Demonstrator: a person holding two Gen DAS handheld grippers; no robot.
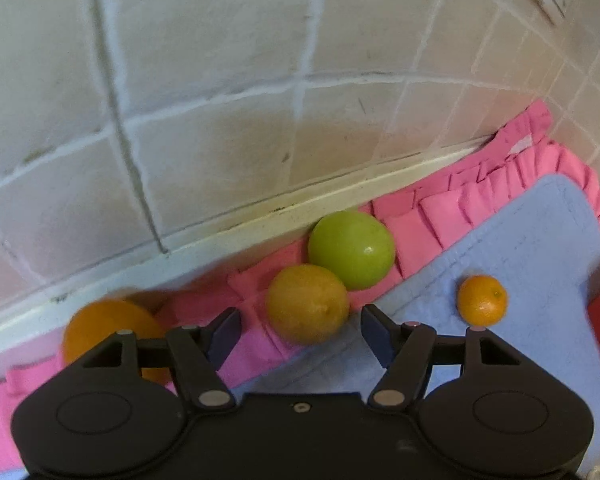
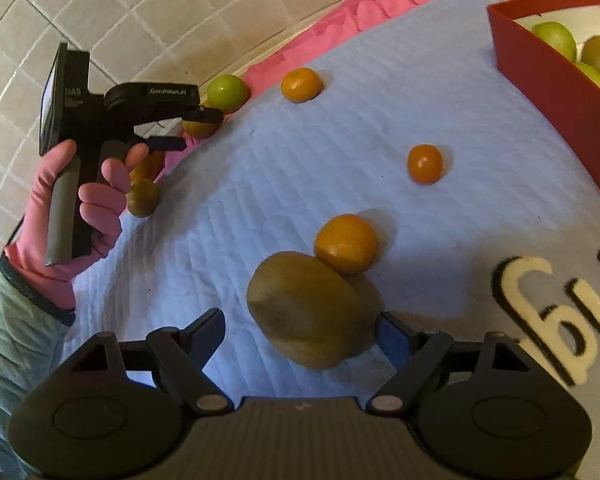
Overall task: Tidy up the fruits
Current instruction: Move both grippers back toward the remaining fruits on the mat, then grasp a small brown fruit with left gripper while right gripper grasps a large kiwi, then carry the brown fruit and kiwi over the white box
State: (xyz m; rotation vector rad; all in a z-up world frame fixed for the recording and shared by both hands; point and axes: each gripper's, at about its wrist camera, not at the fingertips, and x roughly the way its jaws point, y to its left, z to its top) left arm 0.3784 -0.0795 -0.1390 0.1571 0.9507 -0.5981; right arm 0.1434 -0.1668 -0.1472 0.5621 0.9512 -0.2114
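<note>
I have both grippers low over the blue towel [image 2: 340, 128], each one above a fruit. The right gripper [image 2: 300, 330] points down at a kiwi [image 2: 306, 314] that lies on the towel, touching a mandarin [image 2: 346, 243] behind it. Its jaws are opening, the kiwi is between them, and the pads do not press it yet. The left gripper [image 1: 298, 330] has its jaws wide and empty, with a yellowish orange [image 1: 307, 303] just ahead of them on the pink frilled cloth [image 1: 432, 216], touching a green apple [image 1: 351, 249] by the tiled wall [image 1: 220, 60].

I think the red box [image 2: 540, 64], which already holds green fruits and kiwis, is the goal. To do the grasp well, I would lower the right jaws until the pads sit at the widest part of the kiwi, then close gently, because it is soft. I would keep clear of the mandarin so it does not roll. On the left, I would come from the side away from the apple.
</note>
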